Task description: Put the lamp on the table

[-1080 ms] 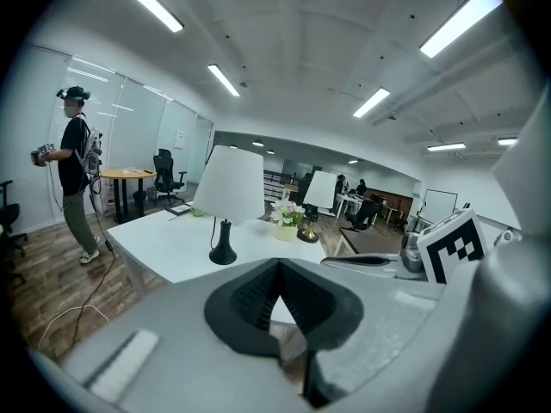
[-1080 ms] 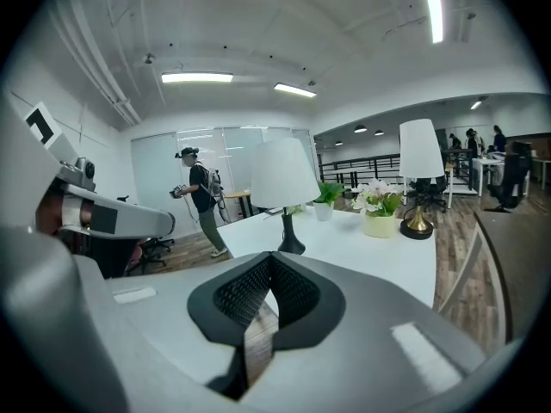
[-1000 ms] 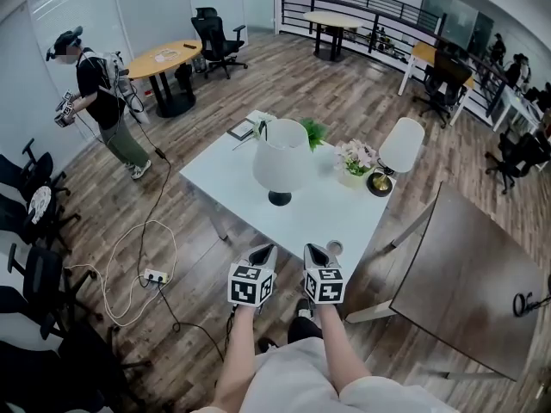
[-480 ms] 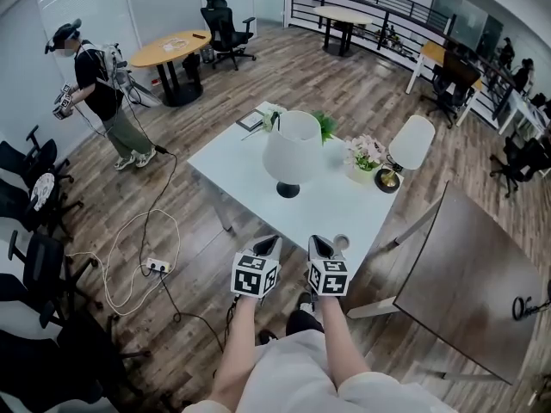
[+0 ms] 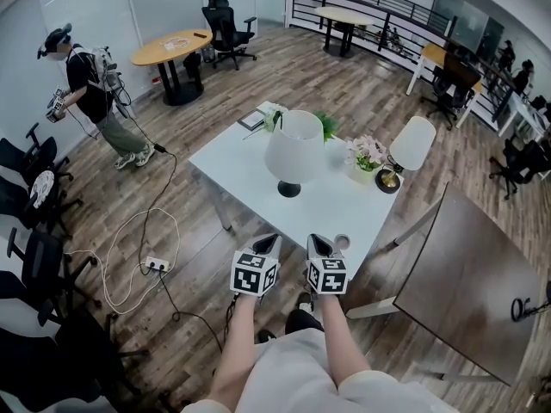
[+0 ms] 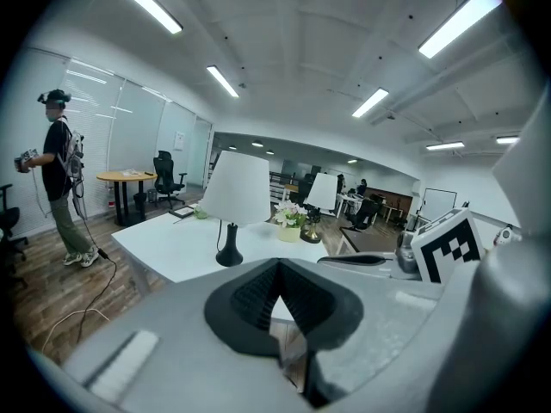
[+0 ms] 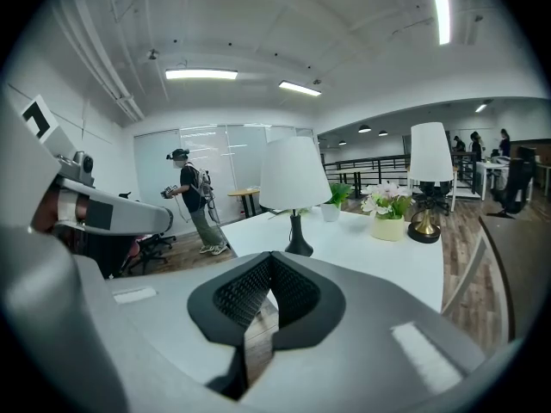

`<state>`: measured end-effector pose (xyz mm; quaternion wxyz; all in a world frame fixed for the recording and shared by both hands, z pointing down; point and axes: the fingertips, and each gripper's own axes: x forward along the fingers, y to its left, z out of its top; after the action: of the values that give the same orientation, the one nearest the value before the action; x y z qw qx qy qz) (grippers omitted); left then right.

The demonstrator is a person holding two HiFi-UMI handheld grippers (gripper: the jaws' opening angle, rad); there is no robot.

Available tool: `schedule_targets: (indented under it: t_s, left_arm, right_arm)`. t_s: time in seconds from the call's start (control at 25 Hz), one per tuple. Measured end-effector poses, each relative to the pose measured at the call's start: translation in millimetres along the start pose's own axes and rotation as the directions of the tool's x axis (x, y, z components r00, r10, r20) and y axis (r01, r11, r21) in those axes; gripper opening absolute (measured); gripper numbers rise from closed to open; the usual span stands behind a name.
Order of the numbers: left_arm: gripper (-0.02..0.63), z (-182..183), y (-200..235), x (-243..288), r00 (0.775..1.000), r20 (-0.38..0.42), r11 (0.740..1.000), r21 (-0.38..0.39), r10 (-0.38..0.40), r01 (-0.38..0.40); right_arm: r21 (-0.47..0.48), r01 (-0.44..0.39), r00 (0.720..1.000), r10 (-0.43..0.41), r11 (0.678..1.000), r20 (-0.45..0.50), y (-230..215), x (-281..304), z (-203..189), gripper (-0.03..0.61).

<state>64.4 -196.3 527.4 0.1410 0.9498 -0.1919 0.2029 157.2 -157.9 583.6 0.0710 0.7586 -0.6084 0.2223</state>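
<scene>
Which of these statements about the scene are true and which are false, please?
1. The black-based lamp stands upright on the white table. True.
2. The right gripper holds that lamp. False: its jaws are shut on nothing, short of the table.
3. The flower pot sits between that lamp and the gold-based lamp. True.
4. The left gripper has its jaws wide apart. False: they are shut, with nothing between them.
5. The person stands at the right of the head view. False: at the left.
</scene>
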Motion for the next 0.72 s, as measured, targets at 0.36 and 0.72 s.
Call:
schedule_targets:
  t_s: [0.36, 0.72]
  left_arm:
    - [0.0, 1.2, -5.5, 0.6, 0.999, 0.0, 0.998, -0.043, -0.047, 0.047]
    - [0.0, 3.5, -11.0, 2.5, 0.999, 0.001, 0.998, -0.038, -0.049, 0.049]
  right_arm:
    - [-0.017, 0.001, 1.0, -0.001, 1.0, -0.008, -1.8, 0.0, 0.3, 0.025]
    - [-0.024, 0.021, 1.0, -0.022, 0.999, -0.021, -9.2, -4.1, -2.0, 0.025]
